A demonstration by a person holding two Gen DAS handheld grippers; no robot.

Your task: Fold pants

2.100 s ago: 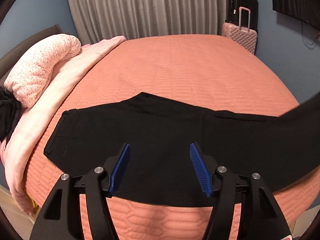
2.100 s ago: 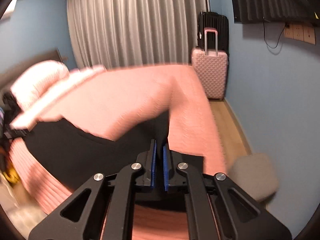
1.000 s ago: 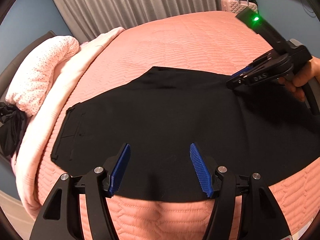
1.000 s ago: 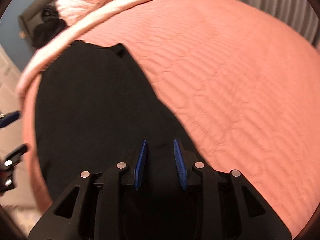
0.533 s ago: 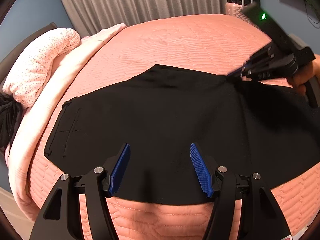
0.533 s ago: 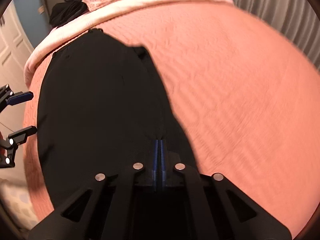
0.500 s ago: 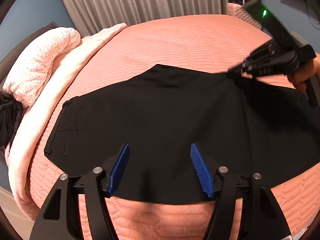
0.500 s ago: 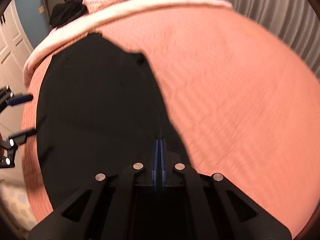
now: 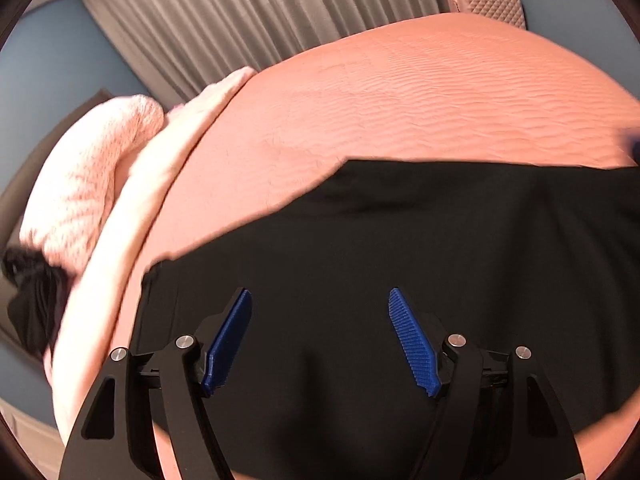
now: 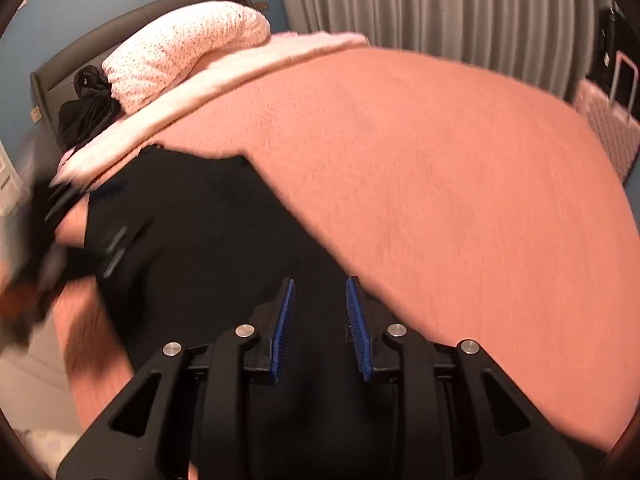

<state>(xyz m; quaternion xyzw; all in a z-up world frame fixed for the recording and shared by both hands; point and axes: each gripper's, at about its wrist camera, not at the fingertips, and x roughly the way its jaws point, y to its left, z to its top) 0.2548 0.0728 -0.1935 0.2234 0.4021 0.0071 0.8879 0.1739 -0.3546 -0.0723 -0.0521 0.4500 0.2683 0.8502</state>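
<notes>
Garment: black pants (image 9: pixel 400 248) lie spread flat on the salmon-coloured bed (image 9: pixel 420 92), near its front edge, with the waistband end toward the pillow side (a back-pocket seam shows at that end).
Fold state: judged already doubled leg over leg, since only one broad panel and a single long far edge are visible; layer count cannot be confirmed on black cloth.
Left gripper (image 9: pixel 320 340): fingers spread wide, nothing between them, positioned over the near part of the pants toward the waistband end; whether they touch the cloth cannot be told.
Right gripper (image 10: pixel 320 326): fingers parted with a moderate gap, holding nothing, over the leg section close to the garment's far edge.
Step in hand: judged to be the interval between folds; both tools are free above the flattened garment.
Next move calls for: a pinch on one short end, probably the leg hems, with both layers caught together, then a carry across toward the waistband so edges line up.
Risk: seizing only the top layer would drag the panels apart and spoil the alignment.
Surroundings: speckled pink pillow (image 10: pixel 188 52) and pale blanket (image 10: pixel 224 76) at the head of the bed, a dark bundle (image 10: pixel 86 108) beside them; pink suitcase (image 9: pixel 486 6) by the grey curtain (image 9: pixel 260 16).
Image quality: motion blur on the left of the right wrist view.
</notes>
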